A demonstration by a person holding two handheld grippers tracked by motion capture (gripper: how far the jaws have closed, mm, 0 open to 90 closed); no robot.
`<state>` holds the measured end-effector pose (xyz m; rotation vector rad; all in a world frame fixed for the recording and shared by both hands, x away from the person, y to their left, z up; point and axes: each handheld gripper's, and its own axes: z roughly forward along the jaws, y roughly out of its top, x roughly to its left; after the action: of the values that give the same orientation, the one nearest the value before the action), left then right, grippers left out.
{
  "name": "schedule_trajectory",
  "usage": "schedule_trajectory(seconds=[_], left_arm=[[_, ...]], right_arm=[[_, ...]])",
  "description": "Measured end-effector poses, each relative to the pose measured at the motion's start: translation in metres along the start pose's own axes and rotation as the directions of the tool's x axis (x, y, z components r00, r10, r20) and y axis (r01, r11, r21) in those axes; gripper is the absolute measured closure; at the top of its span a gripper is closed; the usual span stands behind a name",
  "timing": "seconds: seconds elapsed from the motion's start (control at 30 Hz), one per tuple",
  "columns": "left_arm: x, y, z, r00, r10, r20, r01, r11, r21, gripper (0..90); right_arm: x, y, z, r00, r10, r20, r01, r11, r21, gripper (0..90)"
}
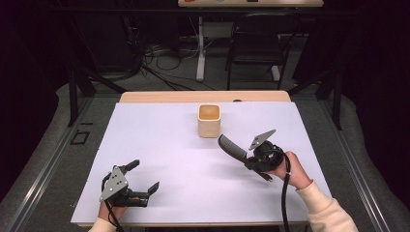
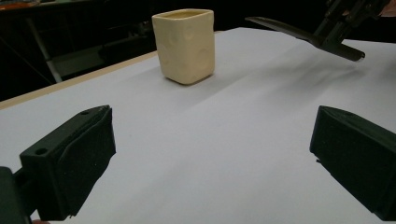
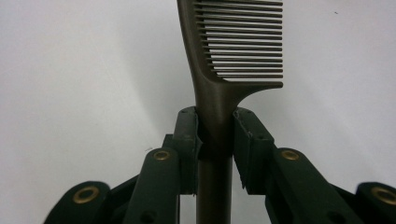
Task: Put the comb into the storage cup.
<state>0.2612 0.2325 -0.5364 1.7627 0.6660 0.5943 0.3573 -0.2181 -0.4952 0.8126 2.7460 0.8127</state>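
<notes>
**While the comb hangs in my right gripper, the left one waits wide open**

With the white table spread out below me in the high view, I see my right gripper at the right side, its jaws pinched onto the handle of a dark comb. From the right gripper view the hold is plain: both pads press the handle from either side, just below where the teeth begin, and the comb runs straight up and away from the jaws with its teeth pointing to the right of that view. In the high view the toothed end reaches up and left, toward the cream cup; its tip sits near the cup's base but apart from it.

My left gripper rests low at the near left of the table, jaws spread far apart and holding nothing. Through the left gripper view I see bare white surface between the two black jaws, the cup upright beyond them, and the comb raised off the table at the upper right.

The cup stands toward the far middle of the table, open side up.
</notes>
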Motion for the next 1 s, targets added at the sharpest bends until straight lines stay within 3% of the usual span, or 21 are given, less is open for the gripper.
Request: schedule_trajectory(seconds=[0.5,1.0], left_arm=[[0.0,0.0,0.0,1.0,0.0,-0.002,0.0,1.0,0.001,0.1],[0.0,0.0,0.0,1.0,-0.002,-0.005,0.002,1.0,0.003,0.1]], right_arm=[[-0.003,-0.006,-0.011,0.999,0.043,0.009,-0.042,0.997,-0.07,72.2],[-0.008,-0.007,-0.019,0.9962,0.076,0.043,-0.068,0.987,-0.147,72.2]])
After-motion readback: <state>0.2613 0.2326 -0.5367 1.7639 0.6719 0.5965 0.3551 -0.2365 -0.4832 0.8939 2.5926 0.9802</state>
